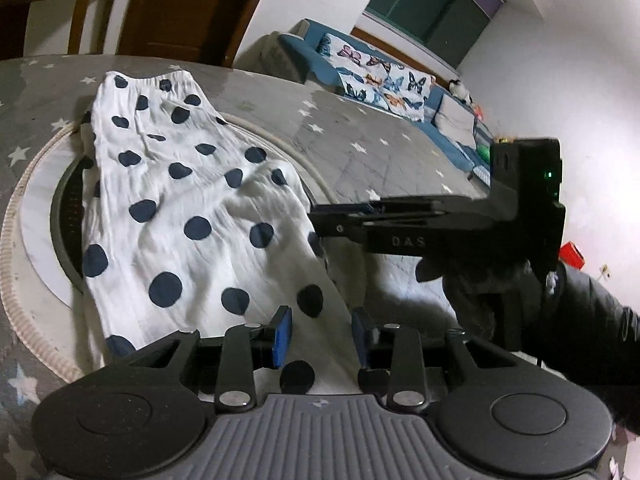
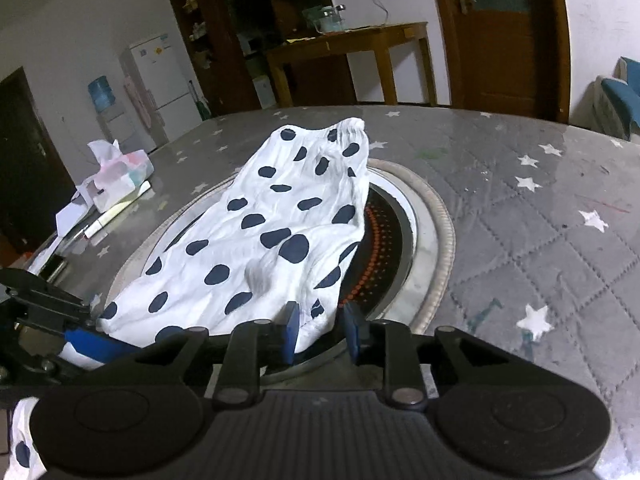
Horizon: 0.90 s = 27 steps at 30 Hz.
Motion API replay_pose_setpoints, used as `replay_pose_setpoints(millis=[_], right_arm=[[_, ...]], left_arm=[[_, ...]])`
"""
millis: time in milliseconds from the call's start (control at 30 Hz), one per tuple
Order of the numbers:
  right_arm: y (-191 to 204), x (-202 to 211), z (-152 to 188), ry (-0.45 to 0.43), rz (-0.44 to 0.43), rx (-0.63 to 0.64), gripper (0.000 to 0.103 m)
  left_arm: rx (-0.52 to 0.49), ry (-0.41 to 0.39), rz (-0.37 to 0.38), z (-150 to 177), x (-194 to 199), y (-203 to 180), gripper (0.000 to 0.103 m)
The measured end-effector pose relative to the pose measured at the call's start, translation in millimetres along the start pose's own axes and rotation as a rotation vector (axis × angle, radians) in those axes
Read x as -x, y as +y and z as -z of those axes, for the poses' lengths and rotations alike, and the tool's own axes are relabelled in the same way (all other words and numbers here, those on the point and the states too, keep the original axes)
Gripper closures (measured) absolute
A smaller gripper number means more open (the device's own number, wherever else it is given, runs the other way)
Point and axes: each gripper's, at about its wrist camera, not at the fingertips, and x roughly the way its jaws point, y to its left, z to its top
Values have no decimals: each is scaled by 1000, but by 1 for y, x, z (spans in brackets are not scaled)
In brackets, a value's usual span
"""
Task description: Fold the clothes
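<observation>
Nearest, the left gripper point(image 1: 320, 334) stands parted over the polka-dot garment's point(image 1: 192, 216) near hem, clamping nothing; the right gripper point(image 2: 320, 332) likewise gapes beside its corner. Pinch both hem corners evenly, lifting low. Beyond, the elastic waistband point(image 2: 350, 126) lies over the round inset point(image 2: 434, 216); the starred tabletop point(image 2: 520, 200) offers room, tissue box point(image 2: 120, 176) aside.
</observation>
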Motion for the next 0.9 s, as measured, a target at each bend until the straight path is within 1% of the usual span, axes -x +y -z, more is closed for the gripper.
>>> replay_pose_setpoints(millis=[67, 100, 133, 167, 233, 367, 467, 500, 567, 700, 800, 900], right_arm=[[4, -1, 0, 3, 6, 27, 84], [6, -1, 0, 4, 9, 34, 92], [8, -1, -1, 6, 17, 43, 97], [10, 0, -1, 9, 25, 53, 98], [19, 8, -6, 1, 95, 111, 99], [29, 23, -11, -5, 209, 200, 99], [26, 14, -5, 54, 250, 211, 98], [25, 15, -4, 53, 253, 202, 98], [23, 19, -4, 42, 253, 176, 98], [34, 15, 0, 46, 187, 174, 93], [42, 11, 4, 51, 135, 175, 82], [50, 8, 7, 55, 84, 176, 82]], left_arm=[[-7, 1, 0, 1, -1, -1, 67], [-13, 1, 0, 2, -1, -2, 67], [-23, 2, 1, 2, -1, -3, 67], [-35, 5, 1, 3, 0, -5, 67], [-60, 13, -2, 6, 0, -8, 67], [-109, 30, -10, 15, -1, -12, 68], [-133, 29, -16, 20, 1, -13, 67], [-134, 29, -17, 21, 3, -13, 67], [-136, 30, -16, 24, 6, -13, 67], [-135, 1, -11, 24, 16, -14, 66], [-115, -23, -25, 21, 20, -10, 63], [-79, -20, -49, 25, 23, -1, 63]])
